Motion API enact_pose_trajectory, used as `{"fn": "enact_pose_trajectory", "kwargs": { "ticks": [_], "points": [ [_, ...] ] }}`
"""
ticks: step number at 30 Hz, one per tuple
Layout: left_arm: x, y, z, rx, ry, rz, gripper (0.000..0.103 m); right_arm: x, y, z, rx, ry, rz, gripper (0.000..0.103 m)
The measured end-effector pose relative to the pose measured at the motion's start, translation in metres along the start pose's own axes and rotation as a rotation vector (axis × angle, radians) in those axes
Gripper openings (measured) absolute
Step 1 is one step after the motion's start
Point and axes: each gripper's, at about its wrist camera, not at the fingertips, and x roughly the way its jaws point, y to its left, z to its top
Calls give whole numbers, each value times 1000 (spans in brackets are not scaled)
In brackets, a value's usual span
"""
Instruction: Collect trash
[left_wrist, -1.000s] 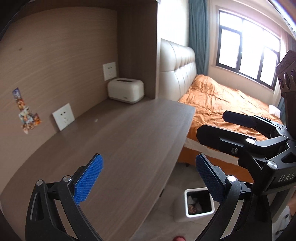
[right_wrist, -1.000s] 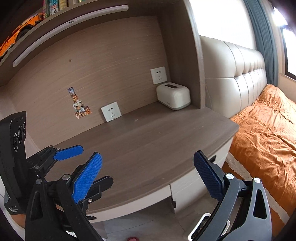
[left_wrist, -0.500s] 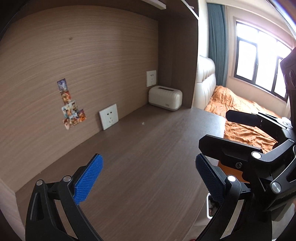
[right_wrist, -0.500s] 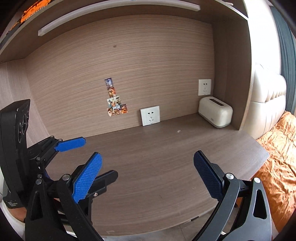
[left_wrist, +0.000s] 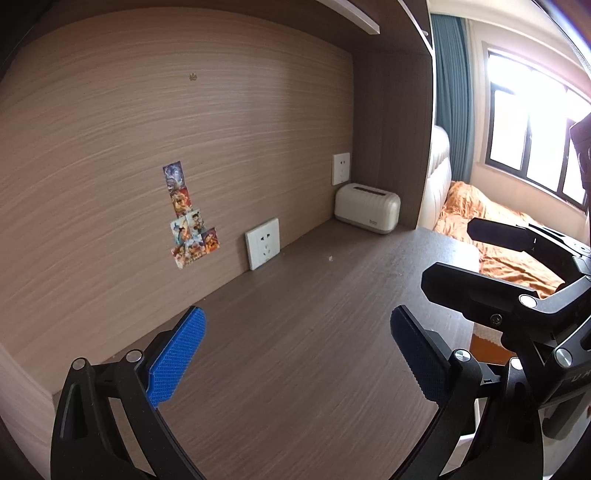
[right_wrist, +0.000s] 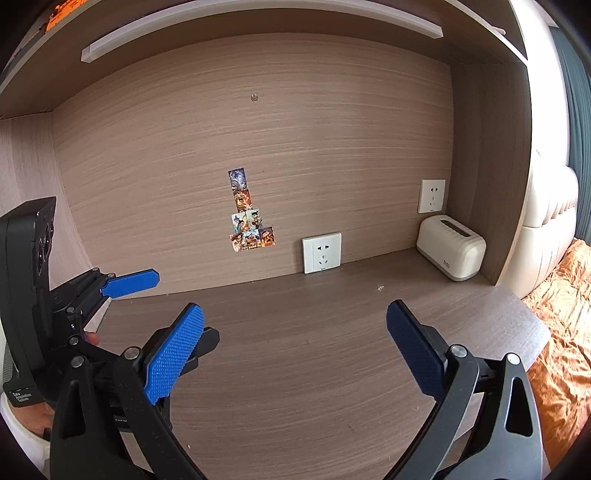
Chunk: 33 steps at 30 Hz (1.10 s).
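A tiny white crumb (left_wrist: 331, 258) (right_wrist: 380, 287) lies on the brown desk top (left_wrist: 295, 317) (right_wrist: 314, 332), near the back panel. It is the only loose scrap I see. My left gripper (left_wrist: 297, 354) is open above the desk with nothing between its blue pads, and it shows at the left of the right wrist view (right_wrist: 181, 301). My right gripper (right_wrist: 295, 350) is also open and holds nothing; it shows at the right of the left wrist view (left_wrist: 448, 251). Both hover well short of the crumb.
A cream box (left_wrist: 367, 208) (right_wrist: 450, 253) stands in the back right corner of the desk. Two wall sockets (left_wrist: 263, 249) (left_wrist: 340, 168) and a strip of stickers (right_wrist: 249, 218) are on the back panel. A bed with an orange cover (right_wrist: 561, 314) lies right of the desk.
Both views have swung left, away from the bed and the floor bin and toward the desk's back panel. The bin has dropped out of sight. Both grippers stay open.
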Motion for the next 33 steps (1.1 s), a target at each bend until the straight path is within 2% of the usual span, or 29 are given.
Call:
{"fn": "enact_pose_trajectory", "kwargs": {
  "ticks": [33],
  "points": [
    [12, 18, 8, 4, 4, 53, 98, 11, 3, 7, 6, -3, -18, 99]
  ]
}}
